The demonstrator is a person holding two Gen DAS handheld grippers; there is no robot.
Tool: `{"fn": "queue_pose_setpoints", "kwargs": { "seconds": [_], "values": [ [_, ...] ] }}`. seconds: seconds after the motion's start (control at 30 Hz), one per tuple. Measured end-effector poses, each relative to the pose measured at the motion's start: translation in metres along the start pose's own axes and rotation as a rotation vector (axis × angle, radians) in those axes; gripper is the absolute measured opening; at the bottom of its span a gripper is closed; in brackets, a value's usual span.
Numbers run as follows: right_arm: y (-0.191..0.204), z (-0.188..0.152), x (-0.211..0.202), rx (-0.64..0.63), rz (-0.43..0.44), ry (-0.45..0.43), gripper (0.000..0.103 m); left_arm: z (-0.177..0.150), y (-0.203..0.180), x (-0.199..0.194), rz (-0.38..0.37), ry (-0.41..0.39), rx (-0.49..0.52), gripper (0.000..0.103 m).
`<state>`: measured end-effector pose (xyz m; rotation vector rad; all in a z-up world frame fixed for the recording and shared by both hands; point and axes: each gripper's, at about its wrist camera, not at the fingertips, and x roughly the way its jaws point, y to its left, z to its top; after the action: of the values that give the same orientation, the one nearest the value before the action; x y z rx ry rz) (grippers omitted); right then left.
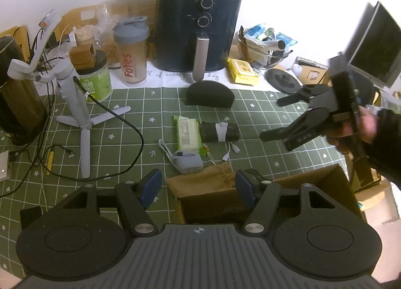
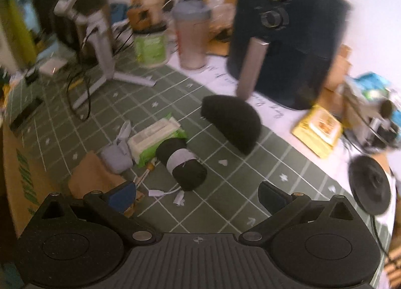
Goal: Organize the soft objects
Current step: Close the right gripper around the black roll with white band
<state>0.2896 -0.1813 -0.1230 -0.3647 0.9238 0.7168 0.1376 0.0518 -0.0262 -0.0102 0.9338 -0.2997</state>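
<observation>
A black half-round foam cushion (image 1: 210, 94) (image 2: 231, 123) lies on the green grid mat near the air fryer. A dark rolled cloth with a white band (image 1: 220, 132) (image 2: 181, 163) lies mid-mat beside a green-and-white wipes pack (image 1: 188, 133) (image 2: 156, 138) and a grey pouch (image 1: 188, 162) (image 2: 117, 156). My left gripper (image 1: 198, 188) is open and empty over an open cardboard box (image 1: 313, 183). My right gripper (image 2: 198, 197) is open and empty, above the mat just short of the rolled cloth; it also shows in the left wrist view (image 1: 273, 118).
A black air fryer (image 1: 198, 30) (image 2: 288, 38), a shaker bottle (image 1: 130, 51), a green tub (image 1: 96, 81), a yellow packet (image 1: 241, 71) and a black disc (image 2: 369, 185) stand at the back. A white tripod stand (image 1: 77, 103) with cables occupies the left. White cables lie near the cloth.
</observation>
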Motion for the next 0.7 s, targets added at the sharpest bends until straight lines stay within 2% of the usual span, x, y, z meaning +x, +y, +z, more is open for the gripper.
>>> {"fn": "queue_pose_setpoints", "kwargs": {
  "seconds": [0.07, 0.13, 0.27, 0.7],
  "values": [
    [0.004, 0.005, 0.012, -0.044, 0.025, 0.020, 0.101, -0.001, 0.002, -0.001, -0.003, 0.002, -0.008, 0.064],
    [0.006, 0.009, 0.025, -0.084, 0.049, 0.047, 0.092, -0.002, 0.005, -0.001, 0.002, 0.006, -0.020, 0.064],
    [0.010, 0.013, 0.048, -0.158, 0.062, 0.090, 0.089, -0.005, 0.013, -0.003, 0.006, 0.014, -0.051, 0.064],
    [0.028, 0.032, 0.092, -0.368, 0.077, 0.163, 0.067, -0.014, 0.031, -0.006, 0.020, 0.023, -0.133, 0.064]
  ]
}}
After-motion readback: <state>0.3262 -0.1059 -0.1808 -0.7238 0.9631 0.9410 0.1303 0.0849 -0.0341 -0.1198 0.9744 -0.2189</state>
